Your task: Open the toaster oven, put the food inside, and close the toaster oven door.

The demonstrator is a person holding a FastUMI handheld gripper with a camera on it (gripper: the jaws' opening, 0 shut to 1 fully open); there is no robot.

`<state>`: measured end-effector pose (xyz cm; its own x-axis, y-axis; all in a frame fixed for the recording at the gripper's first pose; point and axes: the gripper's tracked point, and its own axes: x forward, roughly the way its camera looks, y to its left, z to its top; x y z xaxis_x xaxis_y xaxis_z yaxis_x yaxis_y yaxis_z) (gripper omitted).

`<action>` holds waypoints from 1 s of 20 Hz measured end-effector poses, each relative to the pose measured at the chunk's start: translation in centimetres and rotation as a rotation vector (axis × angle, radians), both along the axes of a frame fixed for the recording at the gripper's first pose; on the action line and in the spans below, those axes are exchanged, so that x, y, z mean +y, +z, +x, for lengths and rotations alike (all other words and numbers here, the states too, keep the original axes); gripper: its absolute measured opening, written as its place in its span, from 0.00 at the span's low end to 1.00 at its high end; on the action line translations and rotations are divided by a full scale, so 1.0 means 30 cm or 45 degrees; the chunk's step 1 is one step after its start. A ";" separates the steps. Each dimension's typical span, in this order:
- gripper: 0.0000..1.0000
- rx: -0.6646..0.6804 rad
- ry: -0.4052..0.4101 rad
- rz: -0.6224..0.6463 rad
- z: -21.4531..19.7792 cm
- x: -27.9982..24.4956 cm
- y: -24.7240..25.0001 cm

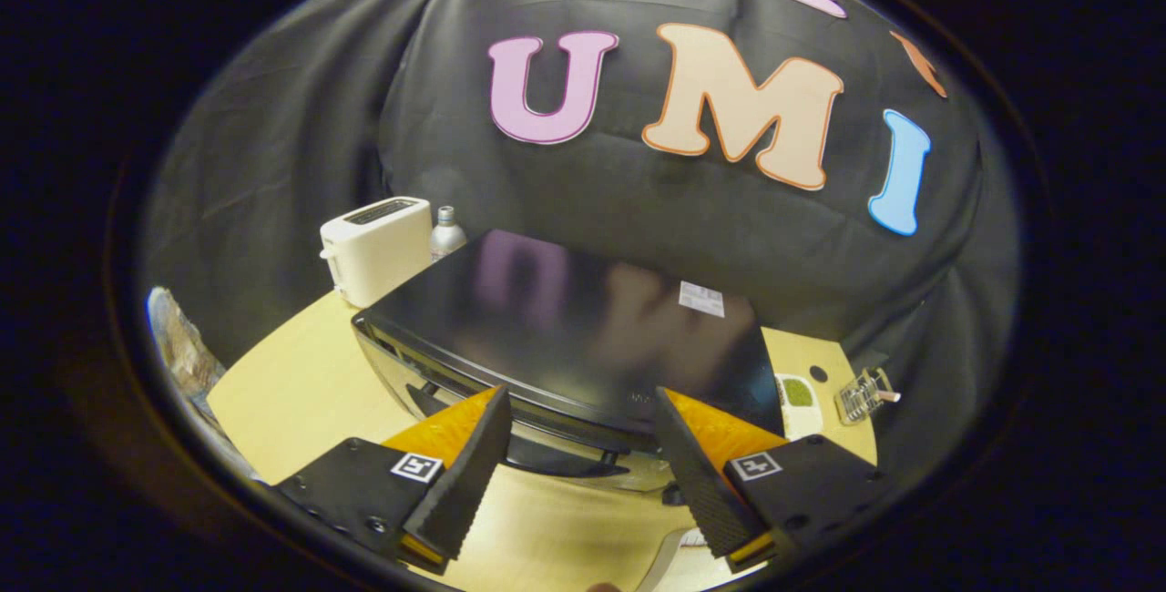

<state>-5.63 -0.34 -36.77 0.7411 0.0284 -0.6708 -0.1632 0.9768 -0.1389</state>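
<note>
A pale wooden table [301,392] carries everything here, and nearest above it the gripper [578,410] hangs with its fingers spread apart and empty, the dark door handle [565,457] of the toaster oven [583,328] lying between and just below their tips. The oven sits closed, a white pop-up toaster [378,248] and a small bottle [446,232] behind it by the black cloth wall. Judged from here, the fingers could close too high and slip off the glossy top edge, missing the handle.
</note>
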 end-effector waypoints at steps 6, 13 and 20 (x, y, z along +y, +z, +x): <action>0.99 0.100 -0.057 0.162 -0.100 0.006 -0.031; 0.99 0.184 -0.044 0.250 -0.217 0.022 -0.070; 1.00 0.306 -0.014 0.282 -0.353 0.053 -0.141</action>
<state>-16.21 1.26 -41.00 0.5635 0.1862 -0.8048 -0.1546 0.9808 0.1187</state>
